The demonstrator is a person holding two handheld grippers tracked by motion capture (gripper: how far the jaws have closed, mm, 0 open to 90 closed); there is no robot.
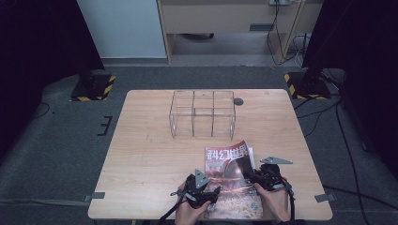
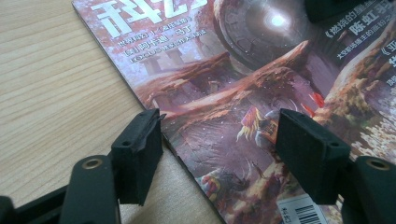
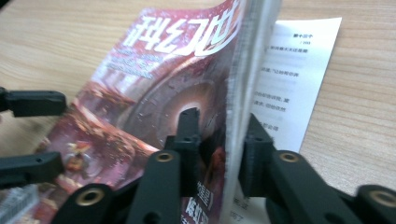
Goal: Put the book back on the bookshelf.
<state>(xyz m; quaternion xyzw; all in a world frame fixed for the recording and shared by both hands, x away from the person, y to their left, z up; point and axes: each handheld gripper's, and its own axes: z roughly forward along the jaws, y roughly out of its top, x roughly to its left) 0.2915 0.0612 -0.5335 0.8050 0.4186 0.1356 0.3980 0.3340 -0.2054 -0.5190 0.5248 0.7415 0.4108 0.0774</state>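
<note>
Magazine (image 1: 233, 180), red-brown cover with large white characters, lies on the near right part of the wooden table (image 1: 150, 154), close to the front edge. Its spine side faces left; the cover and a sheaf of pages on the right side are lifted clear of a white printed page (image 3: 294, 79) that stays flat on the table.

Clear plastic organizer (image 1: 202, 114), divided into compartments, stands toward the far middle of the table, well apart from the magazine. A small dark round disc (image 1: 239, 101) sits just beside its far right corner.

Right gripper (image 3: 217, 135), at the magazine's right edge: jaws drawn close, pinching the raised cover and pages between the pads, one pad on the cover face, the other behind the sheaf.

Left gripper (image 2: 217, 144), over the magazine's lower left edge: jaws spread wide, straddling the spine edge, one over bare wood, the other over the cover. Nothing gripped.
</note>
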